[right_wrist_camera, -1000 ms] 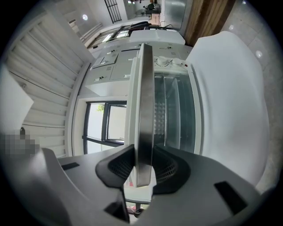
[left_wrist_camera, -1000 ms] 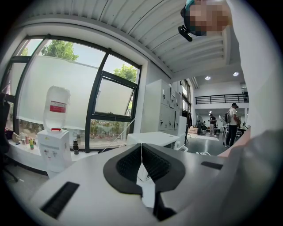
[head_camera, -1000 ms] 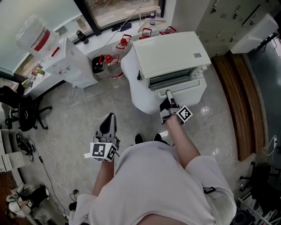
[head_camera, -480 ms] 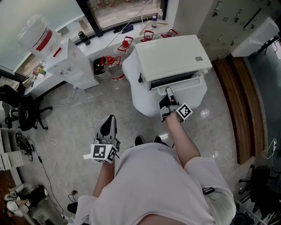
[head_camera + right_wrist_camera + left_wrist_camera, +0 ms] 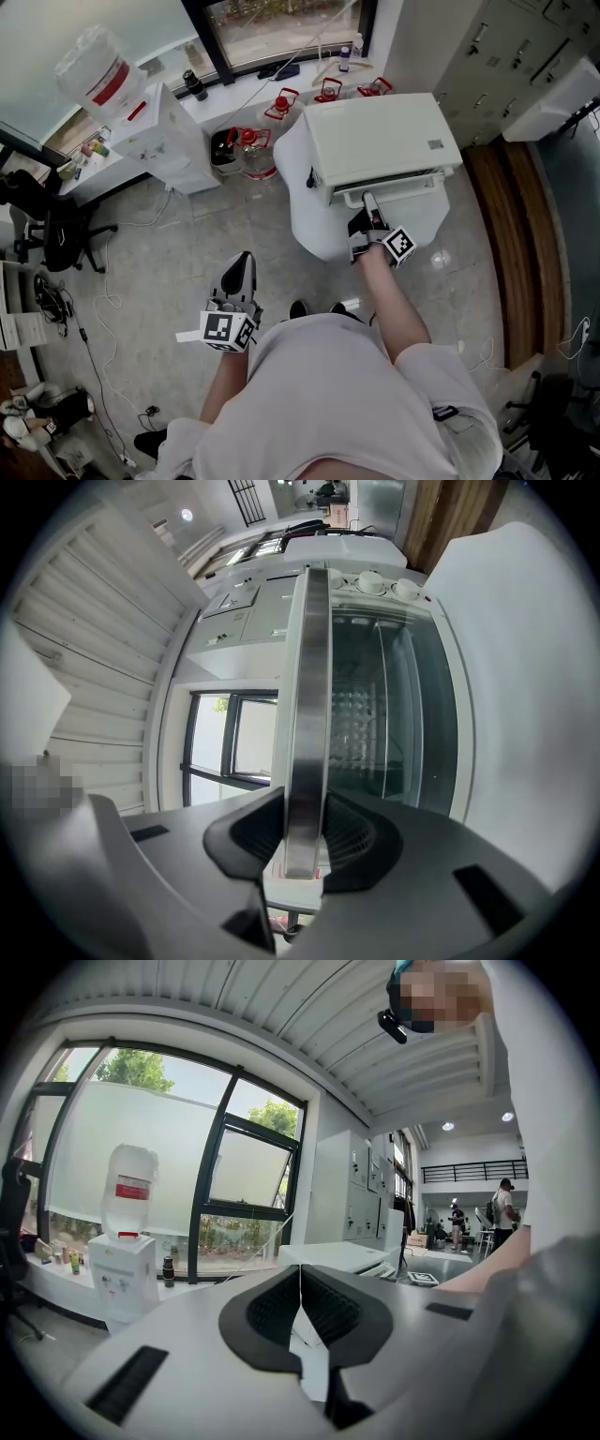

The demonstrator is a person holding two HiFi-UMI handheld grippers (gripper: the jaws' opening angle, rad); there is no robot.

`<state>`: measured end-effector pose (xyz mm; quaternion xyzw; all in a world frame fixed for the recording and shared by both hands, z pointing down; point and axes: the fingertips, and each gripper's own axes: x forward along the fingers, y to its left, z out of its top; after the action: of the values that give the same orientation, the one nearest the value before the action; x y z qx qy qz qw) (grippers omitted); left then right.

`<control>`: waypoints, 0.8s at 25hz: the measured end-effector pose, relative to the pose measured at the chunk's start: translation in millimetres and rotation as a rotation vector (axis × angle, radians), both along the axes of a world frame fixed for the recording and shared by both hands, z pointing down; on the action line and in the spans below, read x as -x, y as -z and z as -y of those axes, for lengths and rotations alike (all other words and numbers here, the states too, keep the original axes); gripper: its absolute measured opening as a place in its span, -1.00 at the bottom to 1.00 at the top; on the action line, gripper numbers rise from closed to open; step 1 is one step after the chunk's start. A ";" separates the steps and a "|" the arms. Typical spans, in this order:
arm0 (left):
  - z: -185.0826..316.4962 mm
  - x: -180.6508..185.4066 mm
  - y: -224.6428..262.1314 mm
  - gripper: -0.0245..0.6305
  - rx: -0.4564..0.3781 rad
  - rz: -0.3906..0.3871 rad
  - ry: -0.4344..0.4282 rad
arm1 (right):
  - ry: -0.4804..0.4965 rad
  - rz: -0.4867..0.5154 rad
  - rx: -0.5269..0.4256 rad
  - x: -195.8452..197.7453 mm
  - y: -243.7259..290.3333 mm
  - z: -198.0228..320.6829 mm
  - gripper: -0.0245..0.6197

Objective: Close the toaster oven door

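Door of glass (image 5: 394, 714) on the white metal toaster oven (image 5: 380, 141), up on the round white worktop (image 5: 307, 230), looks almost shut, so we need one last push with our right tool (image 5: 368, 200) gripping its long silver handle (image 5: 305, 714), our left tool (image 5: 239, 272) closed on nothing.
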<state>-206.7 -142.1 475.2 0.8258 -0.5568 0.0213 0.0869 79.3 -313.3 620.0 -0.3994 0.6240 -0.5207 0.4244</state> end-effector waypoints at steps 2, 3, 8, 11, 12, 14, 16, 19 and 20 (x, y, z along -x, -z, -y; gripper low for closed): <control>-0.8 2.3 0.0 -0.86 0.000 0.000 0.006 | 0.001 -0.006 0.003 0.5 0.9 2.1 -0.59; -0.8 3.1 -0.1 -0.86 0.001 0.000 0.008 | 0.001 -0.009 0.002 0.3 1.2 3.7 -0.59; 0.5 5.9 -0.3 -0.86 0.000 -0.001 0.017 | 0.005 -0.017 -0.008 1.9 4.2 12.8 -0.59; 0.8 6.1 -0.7 -0.86 0.000 -0.003 0.020 | 0.005 -0.024 -0.008 1.9 4.3 15.4 -0.59; 0.9 6.1 -1.0 -0.86 0.001 -0.003 0.022 | 0.004 -0.024 -0.007 1.7 4.0 16.0 -0.59; 1.0 7.1 -1.3 -0.86 0.003 -0.005 0.025 | 0.003 -0.028 -0.007 1.5 3.8 16.9 -0.59; 0.8 8.7 -1.1 -0.86 0.004 -0.005 0.027 | 0.004 -0.032 -0.007 2.0 4.3 17.5 -0.59; 0.6 9.9 -1.3 -0.86 0.004 -0.005 0.030 | 0.011 -0.028 -0.016 2.9 5.9 17.8 -0.59; 0.8 10.1 -1.3 -0.86 0.003 -0.005 0.030 | 0.012 -0.031 -0.018 2.9 5.9 18.0 -0.59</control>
<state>-216.8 -142.9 476.5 0.8173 -0.5689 0.0189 0.0898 76.4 -331.3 614.1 -0.3999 0.6374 -0.5114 0.4151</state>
